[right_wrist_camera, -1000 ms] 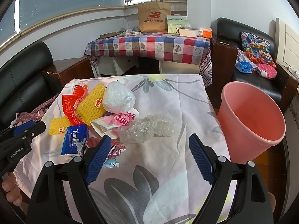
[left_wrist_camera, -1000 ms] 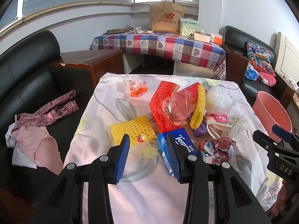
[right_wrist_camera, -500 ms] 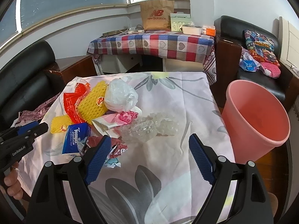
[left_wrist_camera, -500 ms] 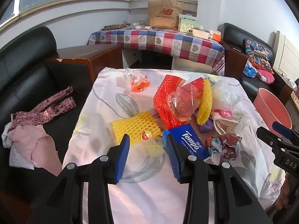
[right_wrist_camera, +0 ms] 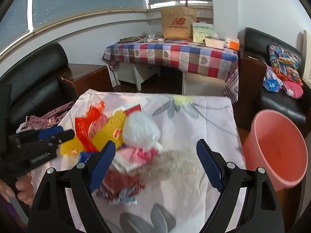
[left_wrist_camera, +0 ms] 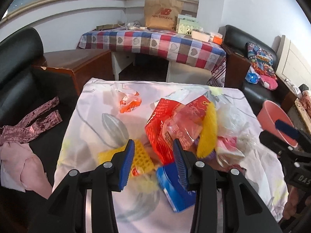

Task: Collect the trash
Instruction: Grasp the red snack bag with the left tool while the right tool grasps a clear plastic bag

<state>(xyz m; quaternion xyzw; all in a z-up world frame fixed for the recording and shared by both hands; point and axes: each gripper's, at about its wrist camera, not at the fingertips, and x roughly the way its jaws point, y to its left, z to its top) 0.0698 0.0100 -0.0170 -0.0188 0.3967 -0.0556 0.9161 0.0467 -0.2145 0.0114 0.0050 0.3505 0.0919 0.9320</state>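
Note:
Trash is piled on a table under a floral cloth (left_wrist_camera: 93,128). In the left wrist view my left gripper (left_wrist_camera: 153,162) is open above a flat yellow foam net (left_wrist_camera: 142,158), with a blue tissue pack (left_wrist_camera: 175,192) under its right finger. A red wrapper (left_wrist_camera: 167,128), an upright yellow foam net (left_wrist_camera: 209,134) and an orange bag (left_wrist_camera: 130,102) lie beyond. In the right wrist view my right gripper (right_wrist_camera: 155,163) stands wide open over blurred clear plastic (right_wrist_camera: 175,165). A pink wrapper (right_wrist_camera: 141,153), a white bag (right_wrist_camera: 141,132) and crumpled red paper (right_wrist_camera: 120,186) lie near it.
A pink bucket (right_wrist_camera: 276,151) stands on the floor right of the table. Black sofas flank both sides, with clothes (left_wrist_camera: 23,136) on the left one. A checkered table (right_wrist_camera: 175,58) with a paper bag stands behind. The left gripper (right_wrist_camera: 56,134) shows in the right wrist view.
Both grippers have moved forward toward the trash pile. The yellow net now sits between the left fingers, and the clear plastic lies between the right ones. Neither gripper's opening has changed.

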